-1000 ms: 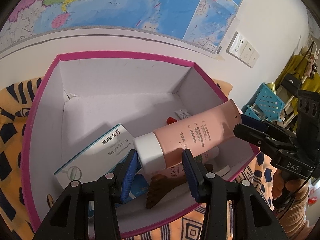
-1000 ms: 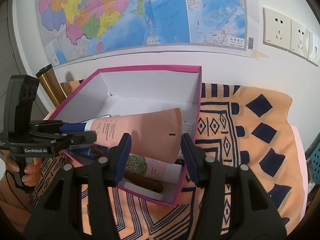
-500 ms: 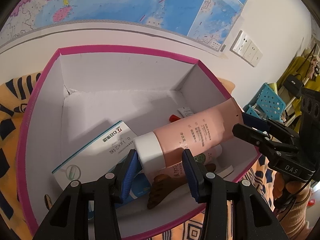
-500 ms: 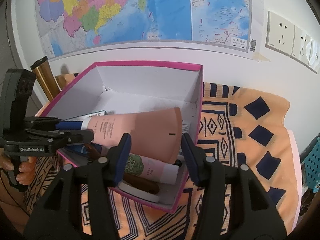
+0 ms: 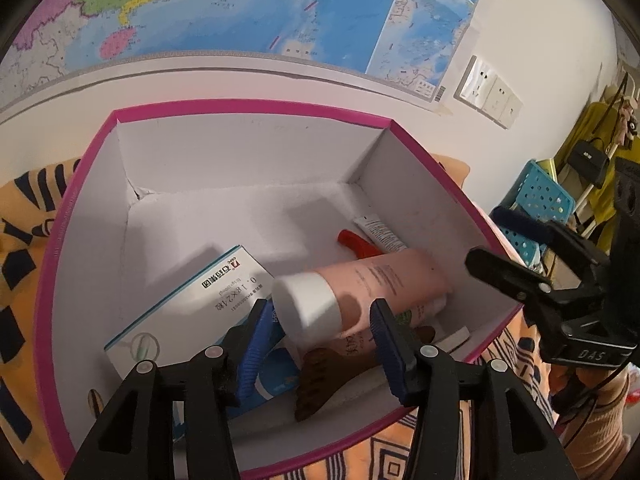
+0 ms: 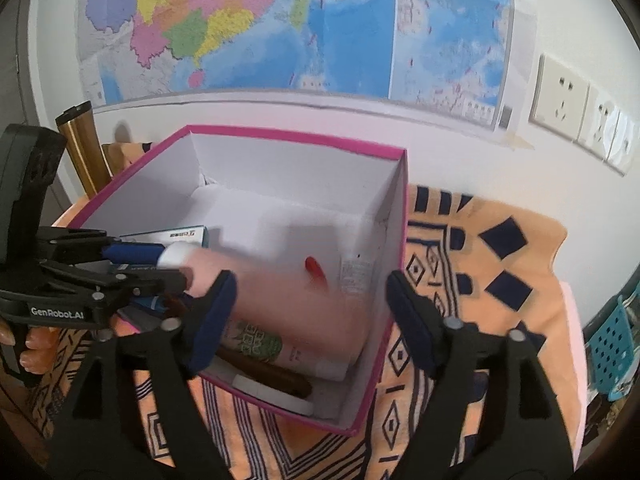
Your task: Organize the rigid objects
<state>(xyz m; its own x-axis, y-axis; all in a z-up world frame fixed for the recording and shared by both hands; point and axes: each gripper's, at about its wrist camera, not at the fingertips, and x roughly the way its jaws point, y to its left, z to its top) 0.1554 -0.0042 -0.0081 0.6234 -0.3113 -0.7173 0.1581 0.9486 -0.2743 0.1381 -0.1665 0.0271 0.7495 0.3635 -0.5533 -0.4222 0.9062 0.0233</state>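
The left gripper (image 6: 120,276) carries the white brand "GenRobot.AI" on its black body. The right gripper (image 5: 516,256) shows "DAS" on its body. Just ahead of the left gripper's fingers, the white-and-teal medicine box (image 5: 188,308) bears "0.1g×24" upside down; its Chinese print I cannot read.

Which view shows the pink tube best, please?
The left wrist view: the pink tube is sharp, with white cap and print visible, lying in the box. The right wrist view shows only a motion-blurred pink smear.
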